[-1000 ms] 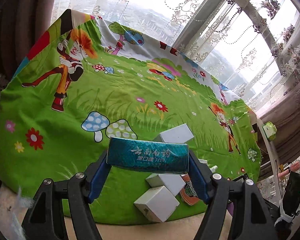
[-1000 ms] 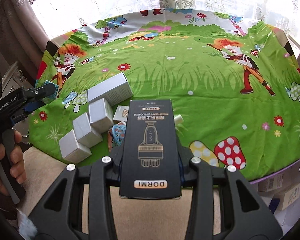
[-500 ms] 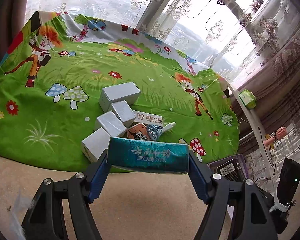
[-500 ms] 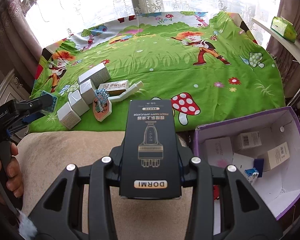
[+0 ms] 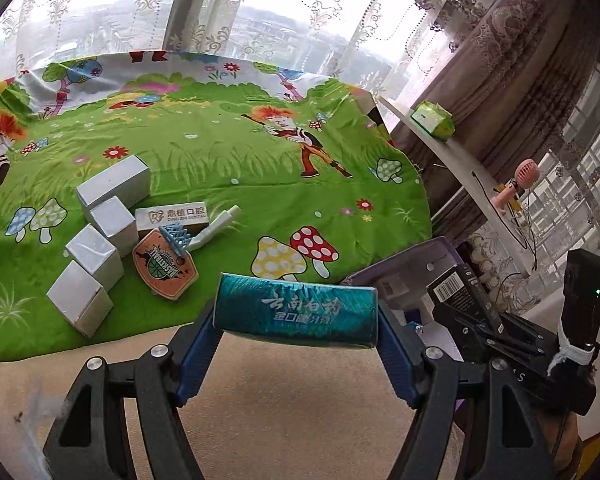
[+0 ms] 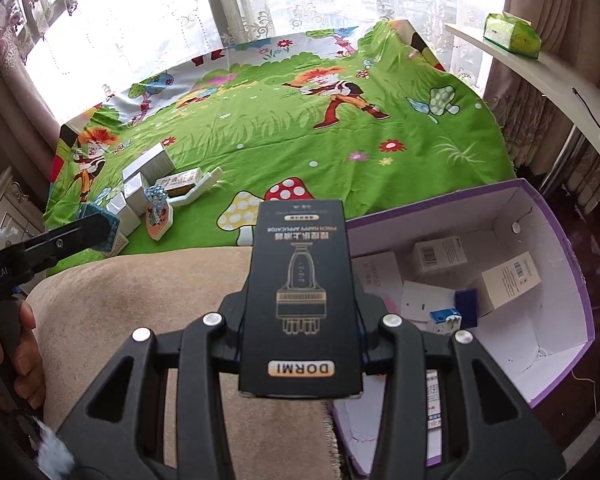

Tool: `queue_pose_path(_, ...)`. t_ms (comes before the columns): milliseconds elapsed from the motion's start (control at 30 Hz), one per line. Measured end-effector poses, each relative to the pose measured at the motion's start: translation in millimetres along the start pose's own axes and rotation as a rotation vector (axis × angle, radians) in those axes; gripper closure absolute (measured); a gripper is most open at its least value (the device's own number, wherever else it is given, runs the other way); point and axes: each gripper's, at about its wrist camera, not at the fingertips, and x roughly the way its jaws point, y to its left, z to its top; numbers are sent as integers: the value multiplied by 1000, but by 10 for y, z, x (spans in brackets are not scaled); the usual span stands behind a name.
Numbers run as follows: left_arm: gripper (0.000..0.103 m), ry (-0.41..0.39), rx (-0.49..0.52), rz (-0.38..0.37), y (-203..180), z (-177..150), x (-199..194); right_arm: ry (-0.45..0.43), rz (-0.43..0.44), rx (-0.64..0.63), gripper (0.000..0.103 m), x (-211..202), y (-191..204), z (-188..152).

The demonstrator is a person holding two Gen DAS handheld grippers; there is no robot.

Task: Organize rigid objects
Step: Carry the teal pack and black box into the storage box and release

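Observation:
My left gripper (image 5: 296, 322) is shut on a teal toothpaste box (image 5: 296, 312), held crosswise over the beige cushion (image 5: 260, 400). My right gripper (image 6: 302, 320) is shut on a black DORMI box (image 6: 300, 292), held lengthwise beside the open purple box (image 6: 556, 220). Inside the purple box lie several small white cartons (image 6: 508, 280) and a blue item (image 6: 444, 316). On the green cartoon cloth (image 5: 228, 148) stay several white boxes (image 5: 112, 184), a dental box (image 5: 172, 216), a white tube (image 5: 216, 226) and a basketball hoop toy (image 5: 166, 268).
A white shelf (image 6: 540, 76) to the right carries a green tissue pack (image 6: 508, 36) and a pink fan (image 5: 524, 172). Curtains and windows stand behind the bed. A hand (image 6: 24, 344) grips the left tool at the left edge.
Both grippers swung right, away from the pile on the cloth, still carrying their boxes. The purple box has come into full view under the right gripper.

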Motion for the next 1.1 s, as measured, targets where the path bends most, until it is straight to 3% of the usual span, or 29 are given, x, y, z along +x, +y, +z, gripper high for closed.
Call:
queue_pose_path(267, 29, 60, 156, -82, -563, -27, 223, -36, -124, 64, 60, -200, -519, -30)
queue_pose_path(733, 28, 149, 338, -233, -1183, -178, 440, -51, -216, 184, 59, -388, -1119, -113)
queue_pose_path(867, 19, 176, 376, -270, -1290, -235, 459, -57, -236, 205, 47, -431, -1202, -114)
queue_pose_path(967, 19, 178, 363, -266, -1271, -228, 461, -63, -238, 215, 38, -445, -1230, -105)
queue_pose_path(1100, 19, 171, 320, -267, -1183, -197, 459, -56, -227, 214, 36, -428, -1216, -106)
